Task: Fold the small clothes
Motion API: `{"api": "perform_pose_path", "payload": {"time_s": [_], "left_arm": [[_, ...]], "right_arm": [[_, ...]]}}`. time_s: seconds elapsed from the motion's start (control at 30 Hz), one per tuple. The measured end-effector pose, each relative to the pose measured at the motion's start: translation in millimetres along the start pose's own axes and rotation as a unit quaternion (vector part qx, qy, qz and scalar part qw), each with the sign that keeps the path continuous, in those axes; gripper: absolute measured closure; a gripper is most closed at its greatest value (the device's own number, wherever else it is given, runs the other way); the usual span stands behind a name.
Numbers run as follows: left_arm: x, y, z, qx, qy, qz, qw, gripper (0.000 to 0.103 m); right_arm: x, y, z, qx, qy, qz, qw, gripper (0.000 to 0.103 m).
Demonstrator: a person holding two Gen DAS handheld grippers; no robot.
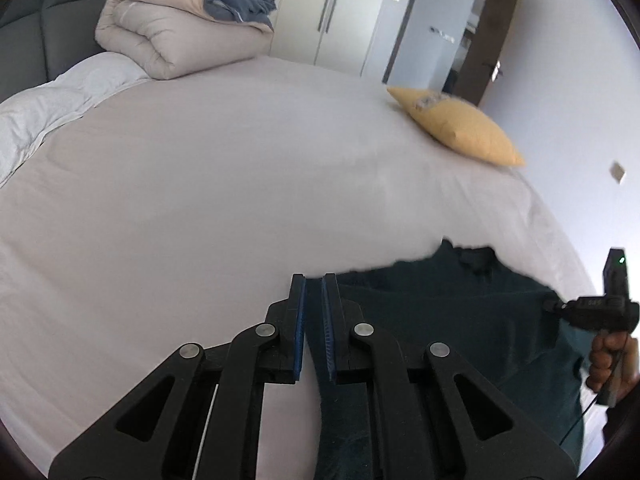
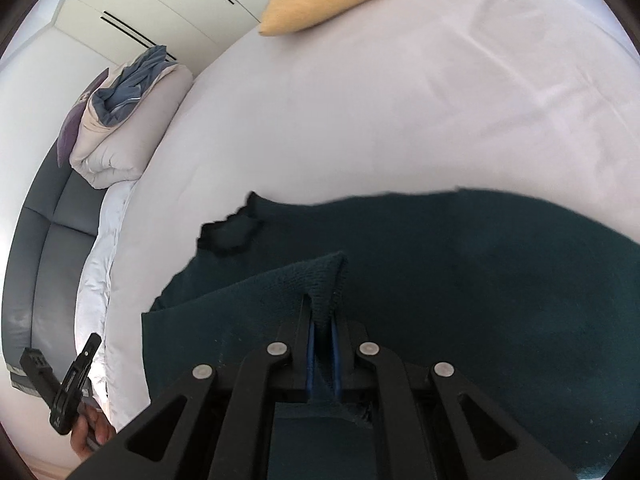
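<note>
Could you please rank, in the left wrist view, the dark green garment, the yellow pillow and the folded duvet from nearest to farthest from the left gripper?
From the left gripper:
1. Dark green garment, between its pads.
2. Yellow pillow, far right on the bed.
3. Folded duvet, far left by the headboard.

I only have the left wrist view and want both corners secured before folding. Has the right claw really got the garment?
Observer: Yes. The right claw is shut on a ribbed edge of the dark green garment, with the edge pinched between its blue pads.
Operator: Does that edge lie flat?
Observer: No. It stands up in a small peak at the claw's tip.
Operator: And the rest of it?
Observer: It lies spread on the bed sheet, out toward that picture's right edge.
</note>
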State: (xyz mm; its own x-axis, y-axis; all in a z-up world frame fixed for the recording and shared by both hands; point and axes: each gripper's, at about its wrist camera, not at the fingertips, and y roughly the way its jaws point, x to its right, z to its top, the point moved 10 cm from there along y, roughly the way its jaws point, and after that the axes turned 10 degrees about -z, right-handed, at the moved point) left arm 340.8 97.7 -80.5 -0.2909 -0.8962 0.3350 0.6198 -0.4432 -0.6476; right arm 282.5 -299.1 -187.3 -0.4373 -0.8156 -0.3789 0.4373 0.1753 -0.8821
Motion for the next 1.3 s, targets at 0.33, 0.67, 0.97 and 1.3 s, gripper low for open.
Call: {"api": "perform_pose_path", "payload": {"time_s": [0.33,0.67,0.97,1.3], "left_arm": [[25,50,-43,-0.062,0.024,0.007,0.9978,0.096],[24,93,-68,-0.111,0.05,0.05,0.9912,0.096],[24,91,-73,-0.111,0.08,0.065,0.9884,0.096],[27,78,-67,-0.102,0.049,0.024,0.9932,0.095]], "right_arm": [[3,4,-14,-0.019,0.004,-0.011,1.0,0.096],[24,6,-17,-0.026,0.027,-0.004,0.999,0.096],[31,3,-14,-0.01,0.04,-0.006,0.999,0.096],[44,-26,-12,0.029,0.021,-0.064,0.997,0.083]]}}
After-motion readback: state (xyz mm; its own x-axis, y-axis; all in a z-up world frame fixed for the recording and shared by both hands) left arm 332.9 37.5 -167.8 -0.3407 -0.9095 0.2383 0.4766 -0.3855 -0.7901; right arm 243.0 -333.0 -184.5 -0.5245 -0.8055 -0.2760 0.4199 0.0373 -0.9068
